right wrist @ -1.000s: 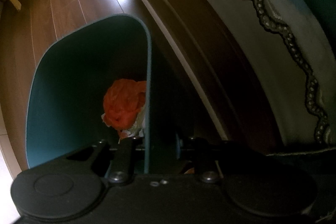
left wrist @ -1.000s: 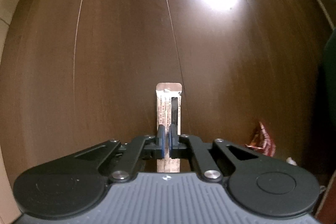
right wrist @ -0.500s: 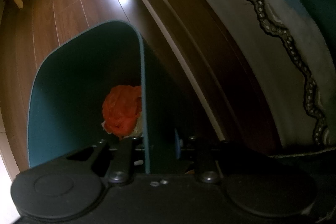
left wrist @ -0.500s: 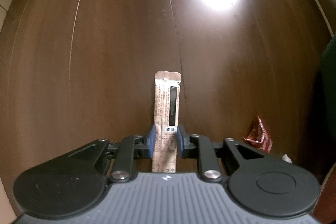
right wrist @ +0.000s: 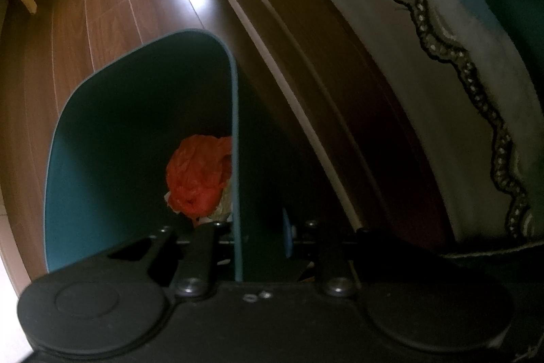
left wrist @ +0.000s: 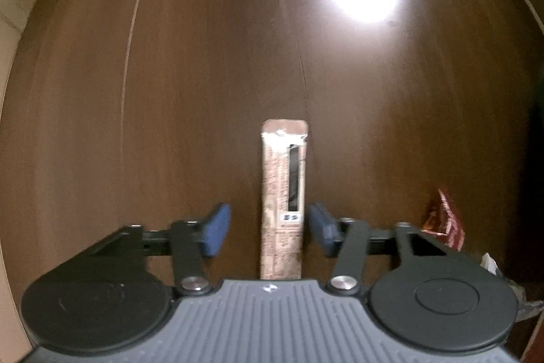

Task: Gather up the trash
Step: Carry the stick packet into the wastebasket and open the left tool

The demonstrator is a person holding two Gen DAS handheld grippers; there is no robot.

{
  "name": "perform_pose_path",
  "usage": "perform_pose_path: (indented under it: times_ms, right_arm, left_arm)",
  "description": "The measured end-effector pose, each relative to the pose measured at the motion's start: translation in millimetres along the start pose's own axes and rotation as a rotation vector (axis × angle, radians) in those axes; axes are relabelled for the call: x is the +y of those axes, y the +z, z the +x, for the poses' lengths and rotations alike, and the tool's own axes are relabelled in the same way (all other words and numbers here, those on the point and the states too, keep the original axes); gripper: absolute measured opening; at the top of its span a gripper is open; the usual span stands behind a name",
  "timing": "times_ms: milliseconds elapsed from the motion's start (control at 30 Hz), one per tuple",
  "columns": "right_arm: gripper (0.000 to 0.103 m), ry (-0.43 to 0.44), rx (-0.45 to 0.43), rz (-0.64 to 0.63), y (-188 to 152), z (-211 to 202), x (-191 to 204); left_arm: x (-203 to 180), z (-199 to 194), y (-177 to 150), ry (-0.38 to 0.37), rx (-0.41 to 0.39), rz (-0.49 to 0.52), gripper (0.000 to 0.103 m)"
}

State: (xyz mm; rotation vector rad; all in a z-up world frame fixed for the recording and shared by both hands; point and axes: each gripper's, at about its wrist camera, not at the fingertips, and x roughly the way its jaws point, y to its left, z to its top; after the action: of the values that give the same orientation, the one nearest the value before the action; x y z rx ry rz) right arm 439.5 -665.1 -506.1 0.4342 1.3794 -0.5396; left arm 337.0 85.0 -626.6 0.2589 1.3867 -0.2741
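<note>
Partly done, judging by the orange bag (right wrist: 199,176) and paper scraps already inside the teal bin (right wrist: 102,159). Left gripper (left wrist: 268,228): jaws spread wide around the long wrapper (left wrist: 282,199) on the floor (left wrist: 204,56), not touching. Right gripper (right wrist: 261,237): jaws clamped on the bin's rim. Still left: a red wrapper (left wrist: 443,220) at 3 o'clock.

- We see a dark wood floor (left wrist: 190,97) with a bright glare far ahead on the right.
- A long sachet (left wrist: 283,199) lies on it between our left fingers.
- A red wrapper (left wrist: 444,221) lies right of them.
- The bin (right wrist: 136,131) sits on the floor.
</note>
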Motion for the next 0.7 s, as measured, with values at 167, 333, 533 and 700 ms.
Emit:
perform_pose_path:
  times_ms: [167,333,533,700]
  right_arm:
    - [0.019,0.000,0.000,0.000,-2,0,2]
    - [0.019,-0.004,0.010,-0.004,-3,2,7]
    - [0.019,-0.006,0.012,-0.038,-2,-4,22]
    - [0.019,0.006,0.015,-0.097,0,-20,39]
  left_arm:
    - [-10,-9,6,0.009,0.013,0.033,0.017]
    - [-2,-38,15,-0.007,0.043,-0.031,0.017]
    - [18,-134,38,-0.038,0.039,-0.111,0.017]
    - [31,-243,70,-0.051,0.017,-0.142,0.017]
